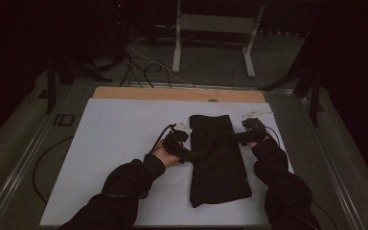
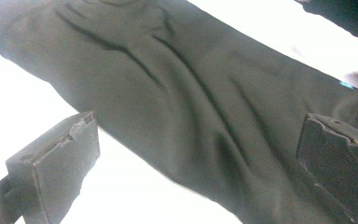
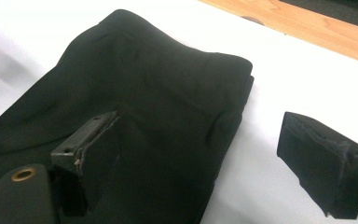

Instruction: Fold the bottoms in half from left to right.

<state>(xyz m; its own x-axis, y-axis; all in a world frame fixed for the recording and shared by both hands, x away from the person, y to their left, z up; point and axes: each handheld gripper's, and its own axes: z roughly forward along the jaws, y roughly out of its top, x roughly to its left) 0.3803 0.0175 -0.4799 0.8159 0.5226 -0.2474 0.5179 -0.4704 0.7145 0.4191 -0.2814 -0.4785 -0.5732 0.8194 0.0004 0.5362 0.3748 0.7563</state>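
Observation:
A black folded garment (image 1: 218, 158) lies lengthwise on the white board (image 1: 115, 129), its narrow end toward the far side. My left gripper (image 1: 191, 154) sits at the garment's left edge, held in a hand. In the left gripper view the jaws of my left gripper (image 2: 196, 163) stand wide open astride the creased cloth (image 2: 191, 93), with nothing pinched. My right gripper (image 1: 238, 138) is at the garment's right edge near the far end. In the right gripper view my right gripper (image 3: 209, 158) is open, one jaw over the cloth (image 3: 158, 84) and the other over bare board.
A wooden strip (image 1: 177, 94) borders the board's far edge, and appears as a wooden strip (image 3: 307, 23) in the right gripper view. Cables (image 1: 143, 67) and a white frame's legs (image 1: 249, 57) lie on the floor beyond. A small turquoise tag (image 2: 346, 84) marks the garment's edge.

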